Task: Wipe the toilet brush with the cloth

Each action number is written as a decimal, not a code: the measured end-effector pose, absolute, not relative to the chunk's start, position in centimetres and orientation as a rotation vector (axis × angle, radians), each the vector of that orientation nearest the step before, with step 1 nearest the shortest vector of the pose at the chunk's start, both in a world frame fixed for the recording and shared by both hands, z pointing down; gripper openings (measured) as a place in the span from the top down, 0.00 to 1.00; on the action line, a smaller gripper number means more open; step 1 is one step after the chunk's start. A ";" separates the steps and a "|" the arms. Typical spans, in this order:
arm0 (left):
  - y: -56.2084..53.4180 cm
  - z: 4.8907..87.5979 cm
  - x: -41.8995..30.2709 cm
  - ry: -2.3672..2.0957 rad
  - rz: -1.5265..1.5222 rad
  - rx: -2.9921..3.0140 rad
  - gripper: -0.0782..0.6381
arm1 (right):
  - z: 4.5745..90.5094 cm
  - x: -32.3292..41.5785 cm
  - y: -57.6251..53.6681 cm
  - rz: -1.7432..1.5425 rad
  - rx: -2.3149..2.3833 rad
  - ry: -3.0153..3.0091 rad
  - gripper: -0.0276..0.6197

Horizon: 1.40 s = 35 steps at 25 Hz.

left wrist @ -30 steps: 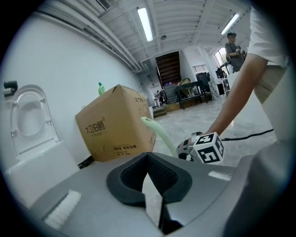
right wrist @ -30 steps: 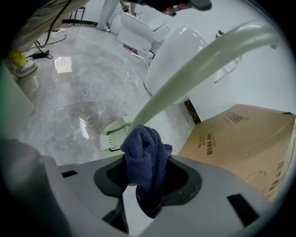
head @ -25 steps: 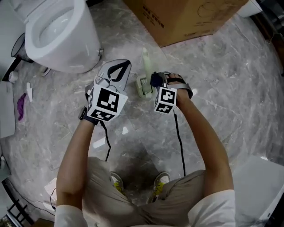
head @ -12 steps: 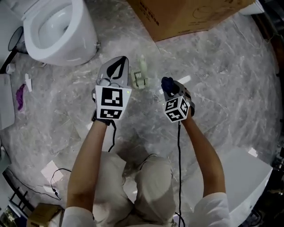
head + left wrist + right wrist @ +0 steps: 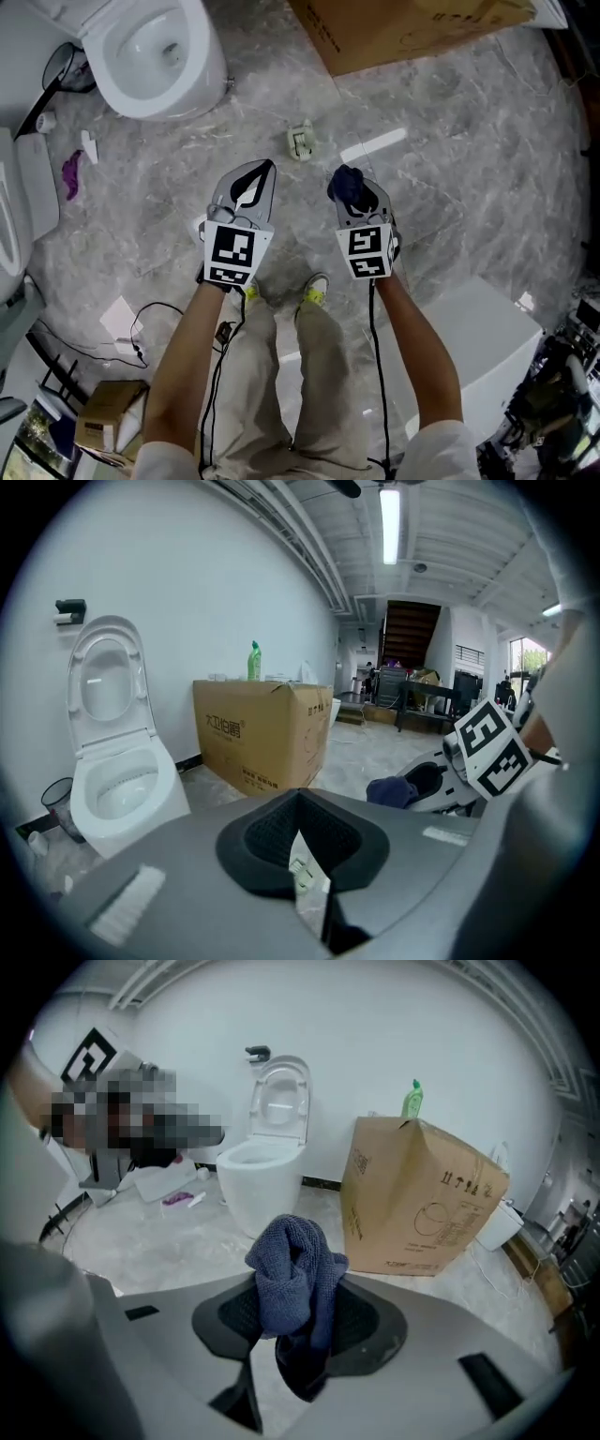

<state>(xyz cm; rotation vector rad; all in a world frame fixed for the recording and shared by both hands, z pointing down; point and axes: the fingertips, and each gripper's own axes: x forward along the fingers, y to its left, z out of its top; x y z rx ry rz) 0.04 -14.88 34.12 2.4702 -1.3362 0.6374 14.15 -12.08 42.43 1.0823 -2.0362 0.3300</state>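
Observation:
My right gripper (image 5: 352, 190) is shut on a dark blue cloth (image 5: 348, 185), which bunches up between its pads (image 5: 295, 1269). My left gripper (image 5: 263, 172) hangs beside it at the same height, jaws together and nothing held. On the grey marble floor beyond both lies a small white and pale-green object (image 5: 300, 142), apparently the toilet brush. It also shows through the slit below the left jaws as a white piece (image 5: 307, 877). Neither gripper touches it.
A white toilet (image 5: 159, 45) with its seat raised stands at the far left. A large cardboard box (image 5: 412, 28) sits at the back with a green bottle (image 5: 412, 1099) on top. A white strip (image 5: 373, 145) lies near the brush. There is a white cabinet (image 5: 473, 328) at the right and cables (image 5: 150, 314) at the left.
The person has risen and stepped back. Both grippers have drawn away from the brush on the floor, with the cloth still in the right one.

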 end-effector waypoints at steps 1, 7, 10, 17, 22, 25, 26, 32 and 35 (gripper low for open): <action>-14.4 32.7 0.2 -1.329 0.635 2.460 0.89 | 40.6 14.1 -11.6 0.349 1.092 -2.037 0.70; -10.4 22.2 0.1 -1.318 0.518 2.348 0.89 | 30.9 14.8 -8.8 0.511 1.131 -2.002 0.70; -7.6 17.2 0.7 -1.309 0.514 2.338 0.89 | 25.3 15.2 -6.3 0.563 1.161 -2.002 0.70; -2.6 8.9 2.9 -1.246 0.516 2.412 0.89 | 13.6 15.7 -2.2 0.579 1.266 -2.050 0.70; 0.3 2.8 2.4 -1.279 0.450 2.435 0.89 | 5.6 15.3 0.5 0.533 1.355 -2.104 0.70; 1.1 -0.2 1.7 -1.298 0.374 2.403 0.89 | 1.7 15.1 1.4 0.495 1.402 -2.125 0.70; 1.3 -1.3 1.6 -1.301 0.355 2.401 0.89 | 0.6 15.1 1.6 0.485 1.414 -2.135 0.70; 2.1 -6.8 0.7 -1.320 0.301 2.476 0.89 | -5.9 14.0 2.4 0.401 1.468 -2.204 0.70; 2.3 -9.3 0.2 -1.327 0.277 2.514 0.89 | -8.7 13.5 2.4 0.353 1.500 -2.237 0.70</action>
